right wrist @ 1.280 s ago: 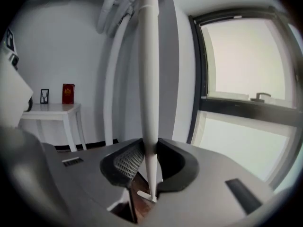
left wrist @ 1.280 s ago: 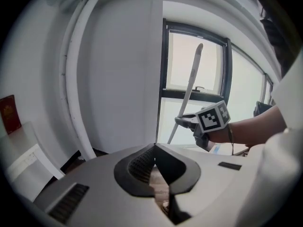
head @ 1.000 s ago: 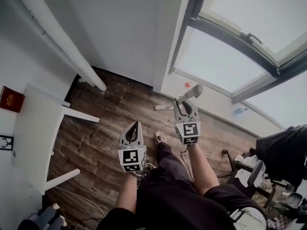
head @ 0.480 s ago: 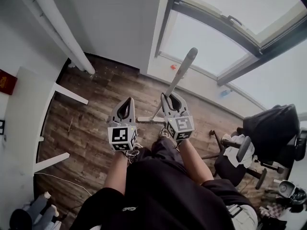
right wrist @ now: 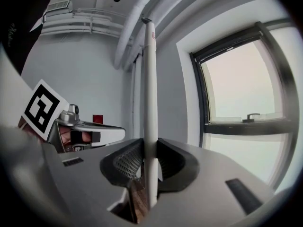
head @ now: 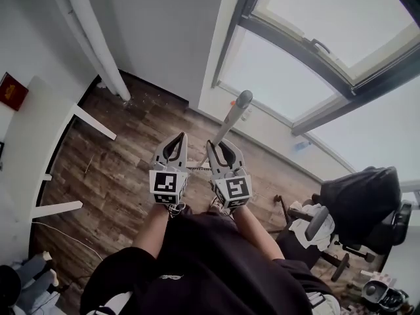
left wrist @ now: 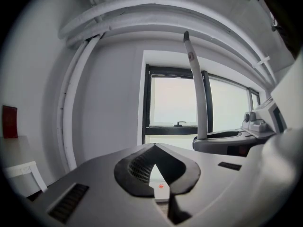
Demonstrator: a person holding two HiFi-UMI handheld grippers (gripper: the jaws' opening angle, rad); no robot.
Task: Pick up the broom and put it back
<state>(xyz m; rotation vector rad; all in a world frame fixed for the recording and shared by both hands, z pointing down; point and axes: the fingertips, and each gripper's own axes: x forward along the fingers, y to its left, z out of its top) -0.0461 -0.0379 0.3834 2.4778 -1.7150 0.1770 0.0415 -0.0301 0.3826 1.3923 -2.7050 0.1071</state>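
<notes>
Though right tongs (right wrist: 150, 159) grip the broom (right wrist: 150, 84), its label (right wrist: 151, 38) is illegible.

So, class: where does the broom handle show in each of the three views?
Head view: broom handle at centre, standing up from the right gripper.
Left gripper view: broom handle right of centre, upright before the window.
Right gripper view: broom handle dead centre, clamped between the jaws.
Shared landmark: the window.

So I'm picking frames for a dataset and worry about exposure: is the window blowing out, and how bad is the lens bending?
Head view: window washed out white, floor evenly lit. Left gripper view: heavy fisheye, pipes bowed, black corners. Right gripper view: broom handle sharp, window frame curved.
</notes>
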